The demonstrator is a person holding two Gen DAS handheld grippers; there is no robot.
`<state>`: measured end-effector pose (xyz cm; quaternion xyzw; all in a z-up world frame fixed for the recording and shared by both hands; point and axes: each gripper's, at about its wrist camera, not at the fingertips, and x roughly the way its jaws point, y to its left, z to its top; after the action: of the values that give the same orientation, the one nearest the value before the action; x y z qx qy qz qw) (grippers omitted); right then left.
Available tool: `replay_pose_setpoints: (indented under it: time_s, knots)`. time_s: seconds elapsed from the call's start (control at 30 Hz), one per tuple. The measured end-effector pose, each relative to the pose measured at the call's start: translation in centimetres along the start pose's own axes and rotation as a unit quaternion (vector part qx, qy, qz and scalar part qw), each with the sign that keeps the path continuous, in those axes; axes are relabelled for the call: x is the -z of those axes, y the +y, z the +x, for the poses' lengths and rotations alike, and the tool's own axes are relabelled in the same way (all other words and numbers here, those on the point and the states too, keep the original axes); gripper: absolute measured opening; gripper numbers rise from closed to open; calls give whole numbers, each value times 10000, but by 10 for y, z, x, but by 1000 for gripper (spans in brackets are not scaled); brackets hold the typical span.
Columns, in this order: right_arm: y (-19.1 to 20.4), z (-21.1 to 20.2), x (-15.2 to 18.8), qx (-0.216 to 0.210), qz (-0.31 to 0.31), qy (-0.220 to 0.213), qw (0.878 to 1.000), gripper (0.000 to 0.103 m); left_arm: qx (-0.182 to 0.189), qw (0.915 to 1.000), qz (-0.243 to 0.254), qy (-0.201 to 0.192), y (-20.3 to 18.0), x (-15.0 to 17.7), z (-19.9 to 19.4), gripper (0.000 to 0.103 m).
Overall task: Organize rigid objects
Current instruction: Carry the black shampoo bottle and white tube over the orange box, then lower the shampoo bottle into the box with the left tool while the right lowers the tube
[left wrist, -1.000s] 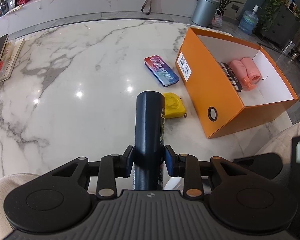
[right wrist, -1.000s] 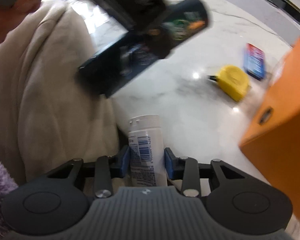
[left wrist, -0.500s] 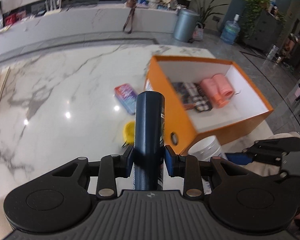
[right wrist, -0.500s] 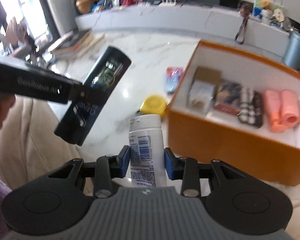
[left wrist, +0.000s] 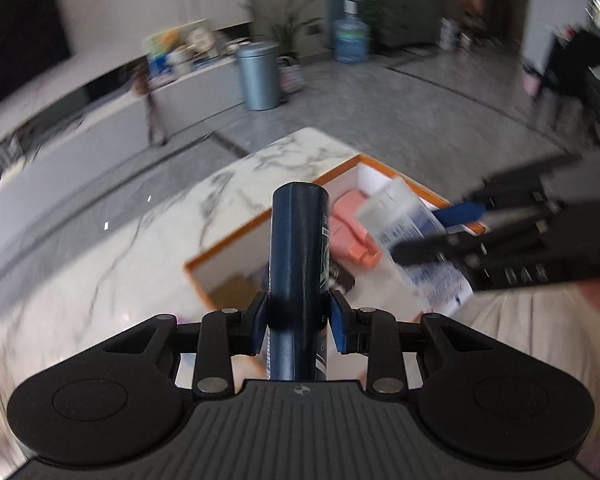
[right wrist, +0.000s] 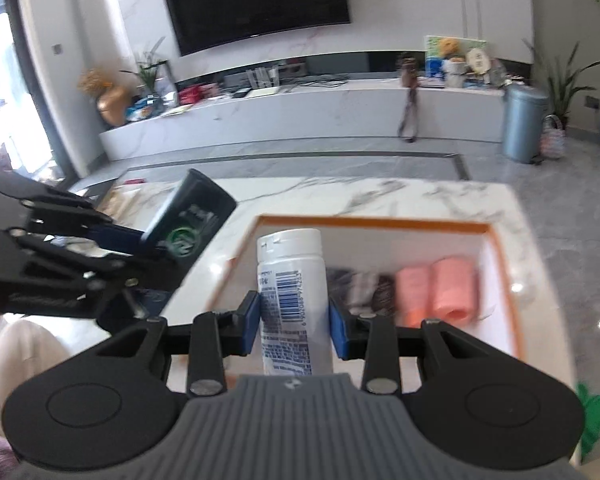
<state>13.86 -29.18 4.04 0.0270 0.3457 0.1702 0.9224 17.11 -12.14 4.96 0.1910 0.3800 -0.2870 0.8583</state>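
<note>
left jaws: clamped on dark blue can (left wrist: 300,256), long axis pointing over orange box (left wrist: 216,258)
right jaws: holding white bottle (right wrist: 290,300), nearer the box's open middle

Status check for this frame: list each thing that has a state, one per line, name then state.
left gripper: shut on the dark blue can.
dark blue can: held, lifted off the table.
right gripper: shut on the white bottle.
white bottle: held, capped, over the box.
orange box: open-topped, partly filled.
pink rolls: lying side by side in the box.
</note>
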Motion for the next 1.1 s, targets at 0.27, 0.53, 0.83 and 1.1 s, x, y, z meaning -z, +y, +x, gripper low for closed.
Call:
replay_pose_setpoints:
  time_s: [0.27, 0.53, 0.83, 1.1]
  knots:
    - [-56, 31, -24, 308, 169, 293, 9990, 38, 299, 9741, 2104, 765, -41, -13, 93, 36]
    - [-82, 75, -7, 179, 210, 900, 9956, 38, 960, 9359, 2999, 1581, -41, 13, 165, 36]
    - [-89, 108, 6, 83, 140, 1329, 9910, 38, 1056, 9005, 3682, 2060, -40, 27, 210, 36]
    - [-91, 117, 12, 40, 150, 1519, 9883, 38, 1243, 8933, 3700, 2229, -34, 36, 227, 39]
